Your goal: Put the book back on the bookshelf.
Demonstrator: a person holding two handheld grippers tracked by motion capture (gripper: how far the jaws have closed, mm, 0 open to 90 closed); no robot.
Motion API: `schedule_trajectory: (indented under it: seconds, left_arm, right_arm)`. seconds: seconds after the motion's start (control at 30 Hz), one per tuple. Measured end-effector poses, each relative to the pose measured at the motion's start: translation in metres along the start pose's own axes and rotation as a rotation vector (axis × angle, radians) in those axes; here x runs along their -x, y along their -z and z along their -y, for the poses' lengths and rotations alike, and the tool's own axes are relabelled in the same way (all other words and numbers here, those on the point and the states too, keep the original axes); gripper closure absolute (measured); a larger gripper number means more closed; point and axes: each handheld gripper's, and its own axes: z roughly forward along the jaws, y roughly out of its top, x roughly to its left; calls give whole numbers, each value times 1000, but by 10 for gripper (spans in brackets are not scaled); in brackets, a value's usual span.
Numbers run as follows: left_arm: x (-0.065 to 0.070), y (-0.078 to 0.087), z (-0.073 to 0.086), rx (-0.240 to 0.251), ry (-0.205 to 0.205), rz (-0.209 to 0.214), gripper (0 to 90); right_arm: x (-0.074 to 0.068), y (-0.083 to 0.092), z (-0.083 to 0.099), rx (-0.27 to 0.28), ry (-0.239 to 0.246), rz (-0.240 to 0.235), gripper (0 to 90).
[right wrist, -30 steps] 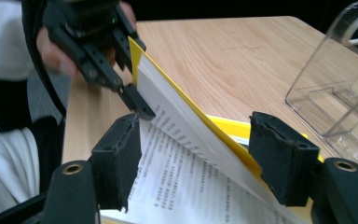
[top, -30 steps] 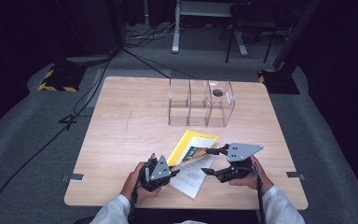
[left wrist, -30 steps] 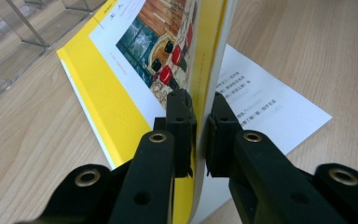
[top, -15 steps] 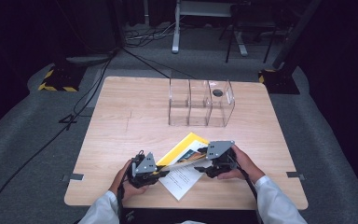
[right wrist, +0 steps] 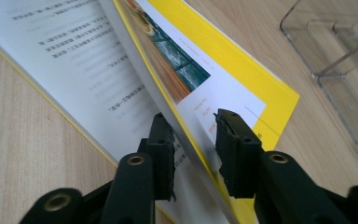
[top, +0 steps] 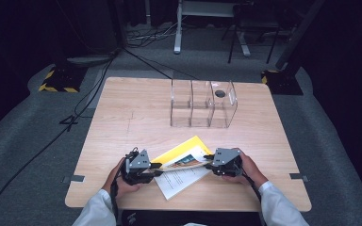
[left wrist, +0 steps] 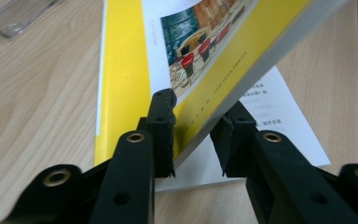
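Book lies open on the desk, yellow cover half-lifted between both grippers; left gripper jaws have just been widening, right gripper jaws narrowing, neither pinching yet; closing remains.

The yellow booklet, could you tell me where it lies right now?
In the high view the yellow booklet lies open at the table's near edge, between both grippers, before the clear organizer.
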Motion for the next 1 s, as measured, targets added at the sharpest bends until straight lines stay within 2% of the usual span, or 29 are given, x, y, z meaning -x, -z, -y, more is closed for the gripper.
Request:
schedule_trajectory:
  seconds: [0.13, 0.2, 0.27, 0.4, 0.5, 0.6, 0.7, 0.77, 0.9, 1.0]
  left_arm:
    - [-6, 2, 3, -19, 34, -31, 611]
    - [-5, 2, 3, -34, 47, -56, 532]
    - [-2, 4, 2, -41, 47, -62, 472]
    - [12, 8, -4, -46, 51, -103, 339]
    - [30, 7, -17, -65, 22, -152, 301]
    - [45, 1, -30, -82, -1, -179, 294]
    - [53, -4, -36, -97, -22, -198, 310]
    - [53, -6, -38, -91, -27, -204, 324]
    - [44, -9, -34, -93, 18, -251, 366]
    - [40, -10, -29, -104, 3, -260, 519]
  right_arm:
    - [-8, -4, -3, 10, 44, 24, 745]
    - [-11, -5, -5, 6, 65, 38, 755]
    - [-13, -6, -7, -4, 70, 33, 756]
    - [-15, -6, -9, -16, 78, 40, 756]
    - [-15, -5, -12, -24, 81, 46, 758]
    - [-19, -6, -18, -34, 78, 53, 764]
    - [-23, -7, -24, -40, 76, 47, 770]
    - [-24, -8, -26, -38, 74, 44, 773]
    - [-29, -12, -34, -40, 53, 30, 777]
    - [-31, -13, -37, -40, 41, 23, 776]
